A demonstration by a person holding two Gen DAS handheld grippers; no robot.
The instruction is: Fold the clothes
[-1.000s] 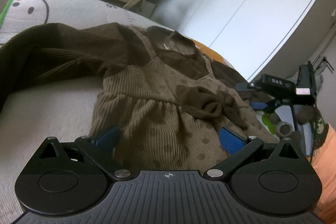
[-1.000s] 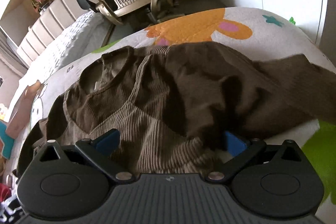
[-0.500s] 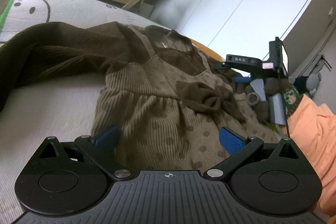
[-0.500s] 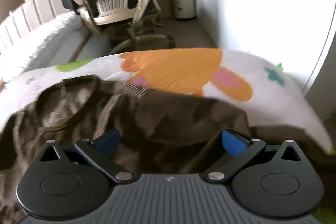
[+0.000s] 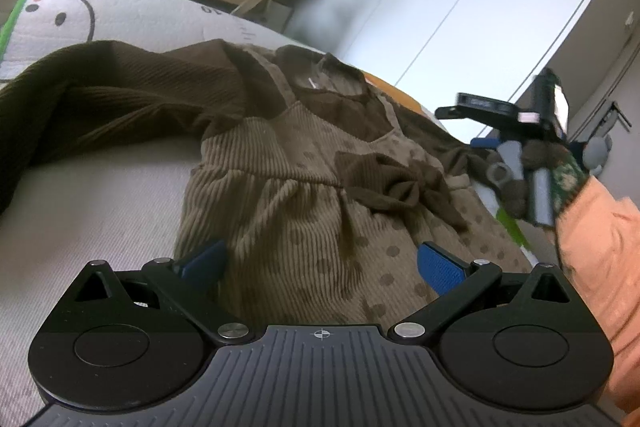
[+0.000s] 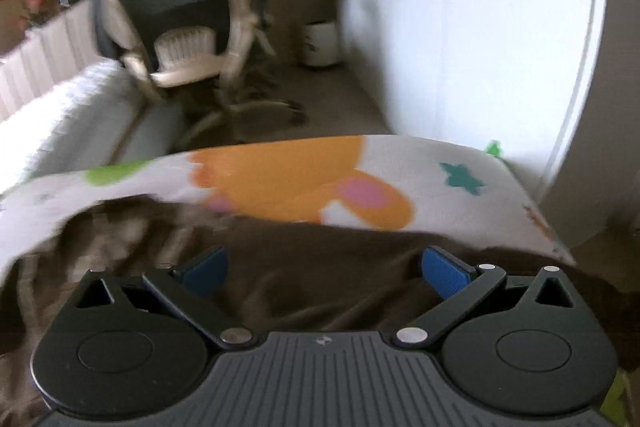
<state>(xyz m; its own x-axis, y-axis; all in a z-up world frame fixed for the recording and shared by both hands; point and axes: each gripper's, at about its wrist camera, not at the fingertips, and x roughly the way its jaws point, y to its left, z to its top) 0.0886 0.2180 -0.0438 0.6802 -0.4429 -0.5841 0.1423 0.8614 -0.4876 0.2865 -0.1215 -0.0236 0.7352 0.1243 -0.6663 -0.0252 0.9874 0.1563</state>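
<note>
A brown corduroy child's dress (image 5: 304,195) with dots and a dark bow (image 5: 394,179) lies flat on the bed, collar away from me. Its dark left sleeve (image 5: 80,103) stretches out to the left. My left gripper (image 5: 320,263) is open, low over the skirt hem, with nothing between its blue pads. In the left wrist view the right gripper (image 5: 508,131) hovers at the dress's right side, held by a gloved hand. In the right wrist view my right gripper (image 6: 324,267) is open above the dark brown sleeve fabric (image 6: 320,275); that view is blurred.
The bed cover (image 6: 304,183) is pale with orange, pink and green cartoon prints. An office chair (image 6: 180,39) and a small bin (image 6: 322,43) stand on the floor past the bed. White wardrobe doors (image 5: 460,7) stand behind. An orange sleeve (image 5: 600,247) is at right.
The right gripper swung up and away from the dress body, toward the right sleeve at the bed's edge. The left gripper barely moved. Both stayed open.
</note>
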